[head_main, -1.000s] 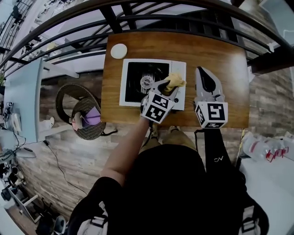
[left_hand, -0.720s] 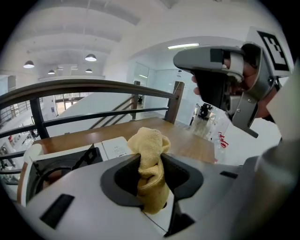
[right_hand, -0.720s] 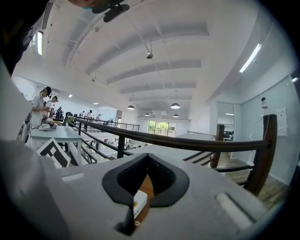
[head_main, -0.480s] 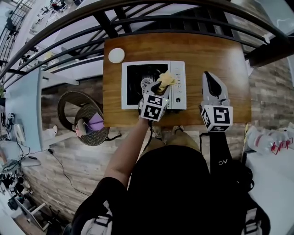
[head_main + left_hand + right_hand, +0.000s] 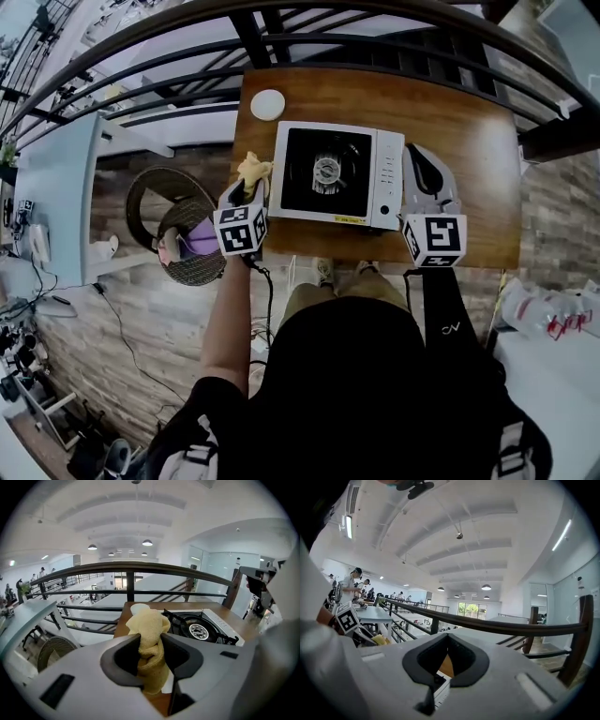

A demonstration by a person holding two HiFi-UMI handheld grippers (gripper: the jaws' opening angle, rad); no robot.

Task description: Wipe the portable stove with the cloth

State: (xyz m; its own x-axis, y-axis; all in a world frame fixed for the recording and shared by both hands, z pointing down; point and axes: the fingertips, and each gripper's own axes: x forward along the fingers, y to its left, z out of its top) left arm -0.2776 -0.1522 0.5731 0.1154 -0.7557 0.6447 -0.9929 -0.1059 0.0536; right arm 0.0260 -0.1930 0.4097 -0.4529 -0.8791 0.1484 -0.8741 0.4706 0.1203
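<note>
The likeliest trouble is the cloth working loose. The left hand-held gripper is clamped on it with its 2 jaws pinching only the narrow middle of the bunch, so a loose yellow wad stands out past the tips. Dragged across the raised pan supports around the burner, that wad could snag and pull free. It hangs above the left margin of the tabletop, so a dropped cloth might go over the edge to the floor below. A hard push could also slide the portable stove, which looks light and sits loose on the wood. The right hand-held gripper lies along the stove's right side, its jaws together on nothing. Whether it touches the casing cannot be told, so it may not be bracing the stove. A small white disc near the far left corner could be knocked on a wide sweep. The stove sits mid-tabletop, to the right of the left hand-held gripper and near it but apart. In the left gripper view its black top and burner lie ahead and to the right of the cloth, with no contact.
</note>
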